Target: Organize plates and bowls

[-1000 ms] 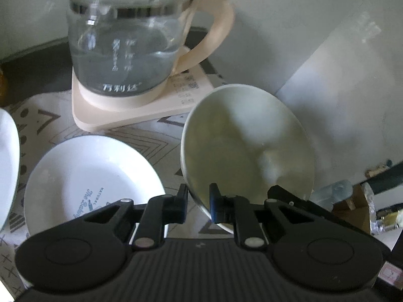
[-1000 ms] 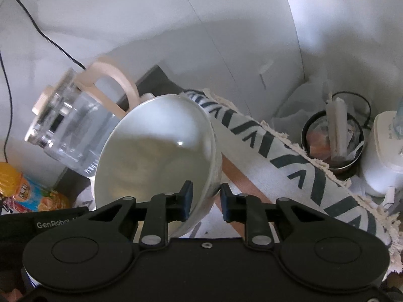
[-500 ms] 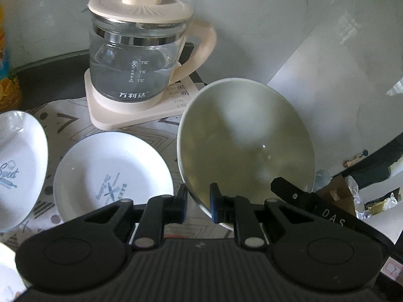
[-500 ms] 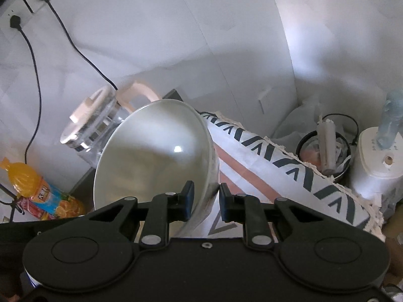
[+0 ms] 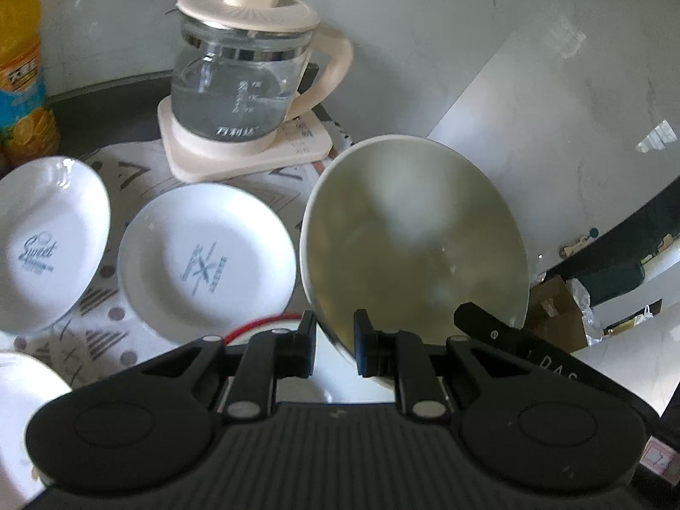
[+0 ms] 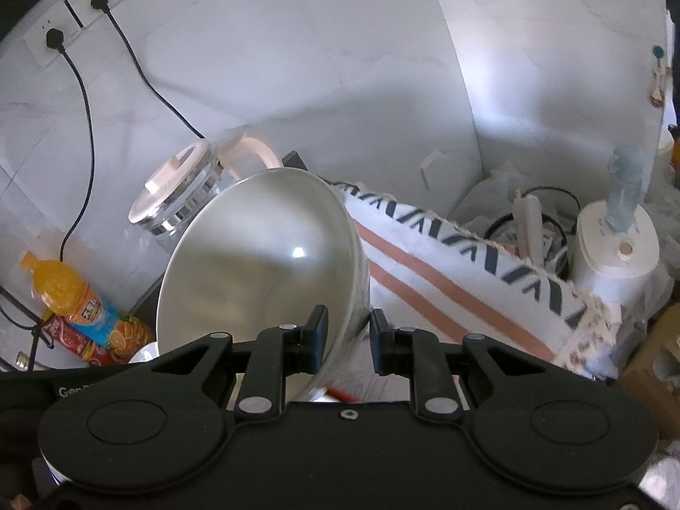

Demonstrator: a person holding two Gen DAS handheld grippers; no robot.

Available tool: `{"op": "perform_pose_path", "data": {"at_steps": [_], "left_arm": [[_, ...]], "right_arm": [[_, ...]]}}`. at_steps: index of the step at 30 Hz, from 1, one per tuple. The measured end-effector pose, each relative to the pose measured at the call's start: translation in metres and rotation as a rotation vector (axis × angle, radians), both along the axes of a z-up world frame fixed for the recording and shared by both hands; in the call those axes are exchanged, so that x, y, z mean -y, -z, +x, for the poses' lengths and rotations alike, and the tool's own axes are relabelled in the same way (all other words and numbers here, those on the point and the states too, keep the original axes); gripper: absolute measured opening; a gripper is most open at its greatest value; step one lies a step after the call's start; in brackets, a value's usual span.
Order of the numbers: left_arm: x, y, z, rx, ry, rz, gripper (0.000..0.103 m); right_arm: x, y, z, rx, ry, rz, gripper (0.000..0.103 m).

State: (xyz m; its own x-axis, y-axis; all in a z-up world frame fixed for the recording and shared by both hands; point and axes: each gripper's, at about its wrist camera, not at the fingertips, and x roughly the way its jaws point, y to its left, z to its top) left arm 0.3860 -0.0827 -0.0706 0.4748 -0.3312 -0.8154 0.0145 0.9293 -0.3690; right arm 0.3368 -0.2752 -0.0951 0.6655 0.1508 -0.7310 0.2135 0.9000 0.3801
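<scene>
both grippers, left gripper [image 5: 333, 342] and right gripper [image 6: 348, 340], pinch one cream bowl [image 5: 414, 246] by opposite rims, mid-carry; next it needs lowering clear of the plate [image 5: 206, 261].

A home kitchen corner: glass kettle [image 5: 244, 89], juice bottle [image 6: 76, 301], plates [image 5: 206, 255], wall sockets [image 6: 63, 27].

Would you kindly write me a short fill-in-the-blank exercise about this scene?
1. Each gripper is shut on the rim of a ____.
2. The kettle stands on a cream ____.
3. The plate left of the middle plate bears the word ____.
4. The bottle holds an ____ drink.

Missing words: bowl; base; Sweet; orange
</scene>
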Motion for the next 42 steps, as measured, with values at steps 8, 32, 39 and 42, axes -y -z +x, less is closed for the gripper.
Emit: {"op": "perform_pose_path", "data": {"at_steps": [8, 32, 39, 42], "left_arm": [[-0.019, 0.001, -0.031, -0.017, -0.001, -0.009, 0.016], [-0.045, 0.029, -0.081, -0.106, 0.002, -0.04, 0.018], [-0.045, 0.036, -0.082, -0.121, -0.015, -0.055, 0.019], [-0.046, 0.037, -0.081, -0.126, -0.028, -0.053, 0.019]], "right_arm": [[-0.017, -0.003, -0.032, -0.007, -0.001, -0.001, 0.02], [-0.044, 0.027, -0.089, -0.119, 0.02, -0.005, 0.02], [-0.044, 0.034, -0.086, -0.139, 0.009, -0.027, 0.02], [-0.045, 0.035, -0.083, -0.143, 0.001, -0.042, 0.02]]}}
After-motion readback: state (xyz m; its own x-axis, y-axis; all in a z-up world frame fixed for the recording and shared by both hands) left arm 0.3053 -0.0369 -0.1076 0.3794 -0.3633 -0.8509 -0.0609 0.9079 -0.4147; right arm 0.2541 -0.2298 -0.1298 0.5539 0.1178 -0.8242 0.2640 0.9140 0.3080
